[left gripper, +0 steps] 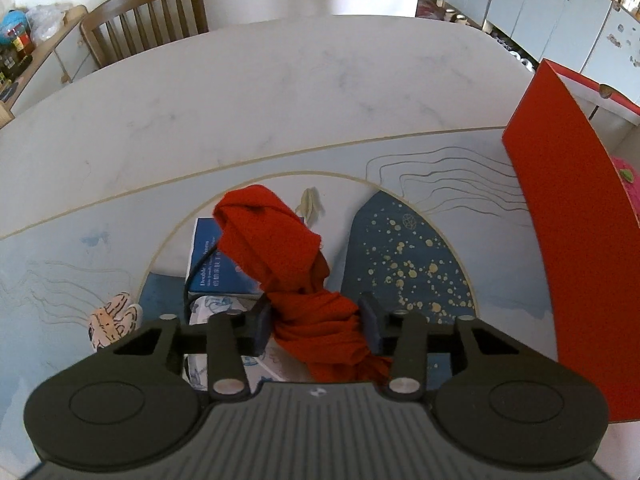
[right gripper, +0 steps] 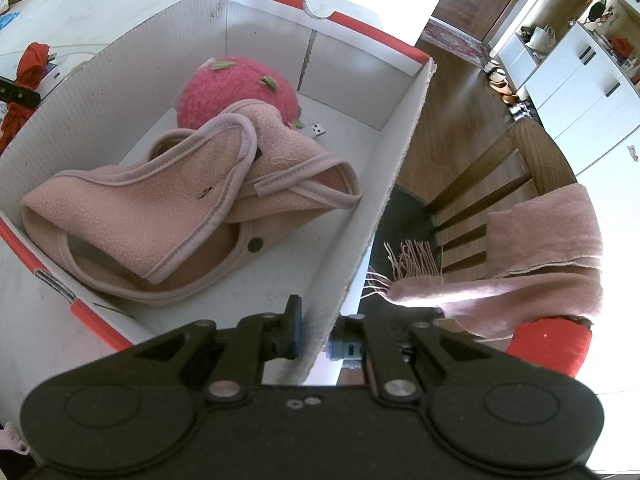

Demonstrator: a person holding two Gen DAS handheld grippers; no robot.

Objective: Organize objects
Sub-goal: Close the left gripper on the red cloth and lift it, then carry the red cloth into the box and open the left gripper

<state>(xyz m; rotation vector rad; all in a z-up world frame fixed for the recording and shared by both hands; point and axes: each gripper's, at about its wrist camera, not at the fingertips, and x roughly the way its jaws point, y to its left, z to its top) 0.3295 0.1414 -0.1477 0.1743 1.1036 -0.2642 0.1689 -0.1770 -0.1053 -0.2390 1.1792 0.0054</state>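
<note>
A crumpled red cloth [left gripper: 276,248] lies over a blue packet [left gripper: 212,264] on the patterned mat [left gripper: 408,256]. My left gripper [left gripper: 316,326] points down at it, its pads pressing the cloth's near end from both sides. The red cloth [right gripper: 32,64] also shows far left in the right wrist view. My right gripper [right gripper: 318,340] is shut on the right wall of the red-and-white cardboard box [right gripper: 380,220]. Inside the box lie a pink fleece garment [right gripper: 160,208], a pink plush ball [right gripper: 224,88] and a USB stick [right gripper: 318,130].
The box's red outer side [left gripper: 560,220] stands tall to the right of the left gripper. A wooden chair [left gripper: 148,16] is at the table's far edge. Another chair with a pink scarf [right gripper: 540,248] stands right of the box. A small printed toy [left gripper: 108,320] lies at the left.
</note>
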